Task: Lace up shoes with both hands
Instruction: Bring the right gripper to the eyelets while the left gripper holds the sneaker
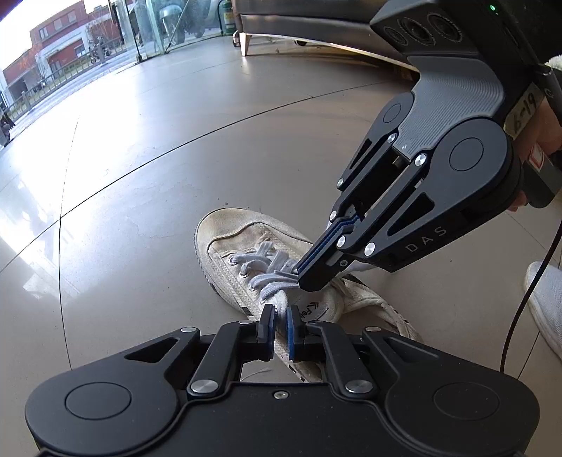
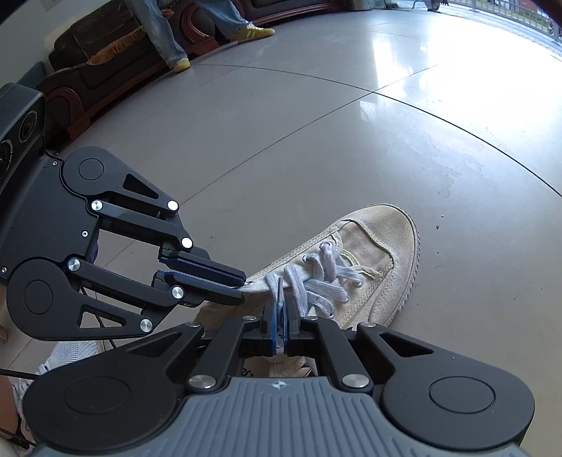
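A worn cream canvas shoe (image 1: 281,281) lies on the glossy tiled floor (image 1: 175,158), its toe pointing away from both cameras. Pale grey laces (image 2: 316,277) cross over its tongue in a loose tangle near the lower eyelets.

The left gripper (image 1: 280,325) reaches in from the ankle side. Its blue-padded fingers (image 1: 268,325) stand close either side of a lace strand that runs up between them, and in the right wrist view they look pressed together on the strand's end just beside the tongue.

The right gripper (image 2: 280,323) comes in over the shoe's opening (its body fills the upper right of the left wrist view), fingers squeezed together with a grey lace strand pinched between the blue pads (image 2: 272,327).

Part of a white shoe (image 1: 544,302) shows at the right edge. Across the room a seated person's jeans (image 2: 165,28) and yellow shoes (image 2: 254,31) show before a dark sofa (image 2: 105,45).
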{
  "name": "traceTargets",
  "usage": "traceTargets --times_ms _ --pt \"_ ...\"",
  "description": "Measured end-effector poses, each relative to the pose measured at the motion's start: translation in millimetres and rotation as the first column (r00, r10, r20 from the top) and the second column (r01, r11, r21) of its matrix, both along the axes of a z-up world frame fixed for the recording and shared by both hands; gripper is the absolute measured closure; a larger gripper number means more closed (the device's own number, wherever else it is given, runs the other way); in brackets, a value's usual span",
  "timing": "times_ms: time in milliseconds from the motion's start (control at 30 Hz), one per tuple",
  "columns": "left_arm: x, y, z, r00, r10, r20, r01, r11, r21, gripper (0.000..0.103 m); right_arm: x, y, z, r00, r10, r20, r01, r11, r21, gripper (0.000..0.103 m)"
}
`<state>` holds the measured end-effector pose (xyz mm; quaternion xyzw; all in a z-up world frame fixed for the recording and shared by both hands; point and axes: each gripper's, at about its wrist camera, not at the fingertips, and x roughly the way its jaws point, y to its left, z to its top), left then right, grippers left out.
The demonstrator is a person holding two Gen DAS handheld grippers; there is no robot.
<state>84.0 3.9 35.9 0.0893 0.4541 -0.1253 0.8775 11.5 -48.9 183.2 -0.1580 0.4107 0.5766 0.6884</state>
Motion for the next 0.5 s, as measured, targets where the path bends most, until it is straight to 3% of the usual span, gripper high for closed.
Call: traceTargets --times_ms 133,300,400,500 --pt "-7.9 21.3 1.3 0.994 0.094 -0.050 -0.100 0.985 -0.142 0.100 -10.7 0.8 -0.4 0.998 0.046 0.037 -0.046 0.999 -0.006 0.100" --pt "-6.4 51.1 -3.6 0.970 0.198 -0.141 -0.234 0.916 -0.325 0.100 -21.1 6.8 -4.3 0.994 0.086 0.062 -0.083 0.996 -0.038 0.100" --pt "-6.6 59.4 -5.8 0.963 0.215 -0.165 -0.262 0.893 -0.366 0.100 -21.6 10.7 -5.7 0.992 0.099 0.080 -0.095 0.994 -0.049 0.100" --pt "-7.3 59.6 -4.9 0.965 0.209 -0.161 -0.255 0.897 -0.361 0.100 -22.2 12.1 -8.2 0.987 0.119 0.107 -0.114 0.992 -0.059 0.100"
